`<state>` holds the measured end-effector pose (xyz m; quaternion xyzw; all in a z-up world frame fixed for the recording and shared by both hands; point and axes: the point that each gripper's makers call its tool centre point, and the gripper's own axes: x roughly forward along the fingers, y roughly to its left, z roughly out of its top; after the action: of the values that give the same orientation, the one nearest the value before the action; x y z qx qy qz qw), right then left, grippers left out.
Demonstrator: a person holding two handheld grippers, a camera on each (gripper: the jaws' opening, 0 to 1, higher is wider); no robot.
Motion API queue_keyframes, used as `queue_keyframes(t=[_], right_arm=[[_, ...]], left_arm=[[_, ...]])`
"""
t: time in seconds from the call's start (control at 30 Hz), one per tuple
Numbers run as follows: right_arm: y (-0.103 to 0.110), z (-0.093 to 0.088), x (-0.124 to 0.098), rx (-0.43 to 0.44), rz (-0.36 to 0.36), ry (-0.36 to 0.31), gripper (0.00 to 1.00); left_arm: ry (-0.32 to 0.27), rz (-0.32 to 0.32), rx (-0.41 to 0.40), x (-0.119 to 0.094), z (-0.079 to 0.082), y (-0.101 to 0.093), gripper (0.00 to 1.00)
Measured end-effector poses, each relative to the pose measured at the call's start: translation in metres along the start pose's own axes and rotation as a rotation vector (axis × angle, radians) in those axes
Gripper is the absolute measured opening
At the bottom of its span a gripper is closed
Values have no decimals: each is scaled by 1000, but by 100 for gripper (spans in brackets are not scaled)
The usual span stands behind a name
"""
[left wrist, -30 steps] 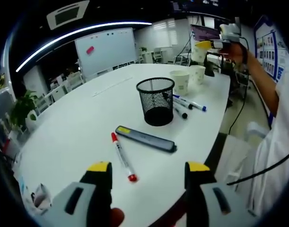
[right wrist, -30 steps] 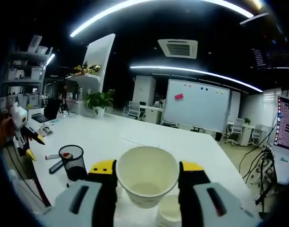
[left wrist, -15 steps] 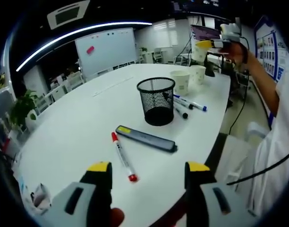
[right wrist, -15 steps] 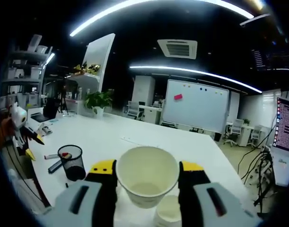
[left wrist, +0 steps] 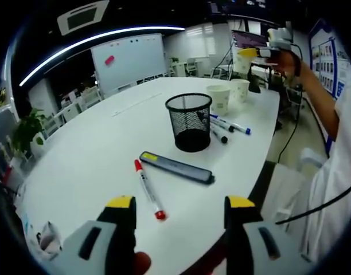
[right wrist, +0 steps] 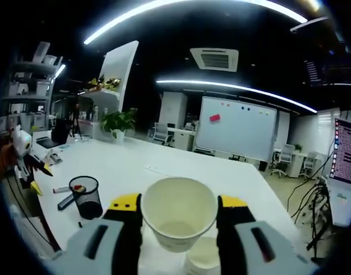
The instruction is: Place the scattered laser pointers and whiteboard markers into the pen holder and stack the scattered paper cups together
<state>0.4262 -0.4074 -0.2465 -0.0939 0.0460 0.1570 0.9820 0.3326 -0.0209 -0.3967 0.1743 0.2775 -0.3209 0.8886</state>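
My right gripper (right wrist: pixel 178 211) is shut on a white paper cup (right wrist: pixel 178 223), held upright in the air above another paper cup (right wrist: pixel 202 261) on the white table (right wrist: pixel 129 166). In the left gripper view that gripper (left wrist: pixel 261 52) and its cup (left wrist: pixel 242 61) show far off at the upper right. My left gripper (left wrist: pixel 180 205) stands open over the near table edge with nothing between its jaws. Ahead of it lie a red-capped marker (left wrist: pixel 147 189) and a dark laser pointer (left wrist: pixel 176 167). Behind them stands the black mesh pen holder (left wrist: pixel 188 122), with two paper cups (left wrist: pixel 219 98) further back.
Blue-capped markers (left wrist: pixel 230 124) and a black marker (left wrist: pixel 219 136) lie right of the holder. A person's sleeve (left wrist: pixel 336 149) fills the right side. A whiteboard (left wrist: pixel 128 60) and office chairs stand beyond the table. In the right gripper view the holder (right wrist: pixel 86 196) sits at lower left.
The right gripper view has shifted slightly, so the cup on the table now lies a little more directly under the held cup. The left gripper view is unchanged.
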Motion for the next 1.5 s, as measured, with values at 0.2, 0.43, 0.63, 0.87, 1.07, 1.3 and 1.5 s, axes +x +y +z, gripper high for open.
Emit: queue_keyframes(t=[0.2, 0.43, 0.63, 0.87, 1.07, 1.3, 1.5], right_arm=[[-3, 3, 0, -2, -5, -6, 51], [-7, 5, -1, -2, -13, -10, 51], [-9, 8, -1, 0, -14, -15, 51], [-11, 7, -1, 0, -18, -12, 51], [-11, 8, -2, -9, -19, -9, 51], [-15, 11, -3, -7, -28, -16, 51], [-17, 12, -3, -2, -33, -20, 51]], left_arm=[[4, 1, 0, 0, -1, 0, 62], [4, 1, 0, 0, -1, 0, 62], [4, 2, -1, 0, -1, 0, 62], [5, 2, 1, 0, -1, 0, 62], [0, 2, 1, -1, 0, 0, 62], [3, -3, 5, 1, 0, -2, 62], [1, -1, 5, 0, 1, -1, 62]])
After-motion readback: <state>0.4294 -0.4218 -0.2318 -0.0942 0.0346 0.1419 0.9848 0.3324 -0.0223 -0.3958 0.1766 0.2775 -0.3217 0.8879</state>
